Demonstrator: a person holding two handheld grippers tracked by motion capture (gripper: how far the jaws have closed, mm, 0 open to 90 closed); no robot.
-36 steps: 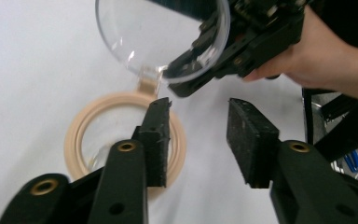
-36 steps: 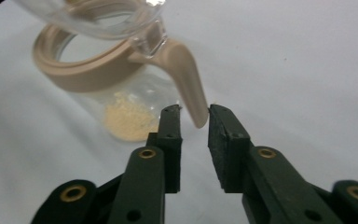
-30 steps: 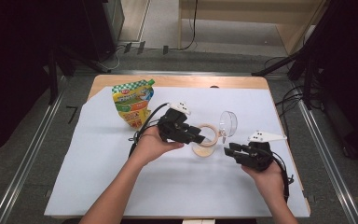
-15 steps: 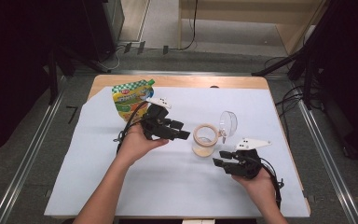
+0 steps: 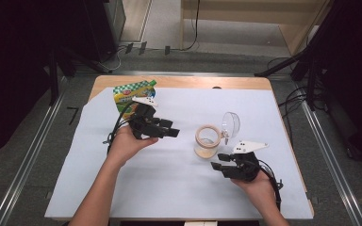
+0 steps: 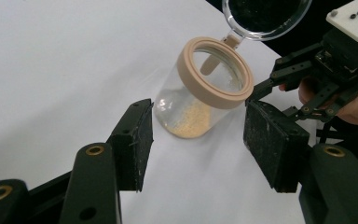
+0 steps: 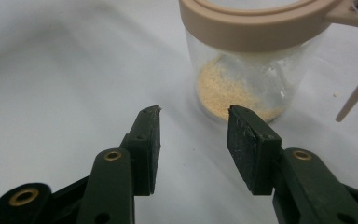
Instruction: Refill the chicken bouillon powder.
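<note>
Jar: a small clear round jar with a tan plastic collar (image 5: 206,140) stands upright on the white sheet (image 5: 179,188) that covers the wooden table (image 5: 188,83), about midway between the two grippers and touching neither.
Contents: a thin layer of pale orange-tan granules (image 7: 228,91) lies on the jar's floor, heaped toward one side; the rest of the jar is clear.
Lid: a clear domed lid (image 5: 230,125) hangs off the collar by a tan hinge, swung fully open and standing on the jar's far right side.
Axis: the jar's long axis runs straight up from the table, mouth upward; the hinge points away from the person and to the right.
Left gripper (image 5: 172,133): held above the sheet to the left of the jar, jaws aimed at it, spread wide and holding nothing.
Right gripper (image 5: 219,161): low over the sheet near the jar's front right, jaws parted to a moderate gap, nothing between them.
Pouch: a green and yellow printed stand-up pouch (image 5: 131,93) lies at the far left of the table, behind the left hand.
</note>
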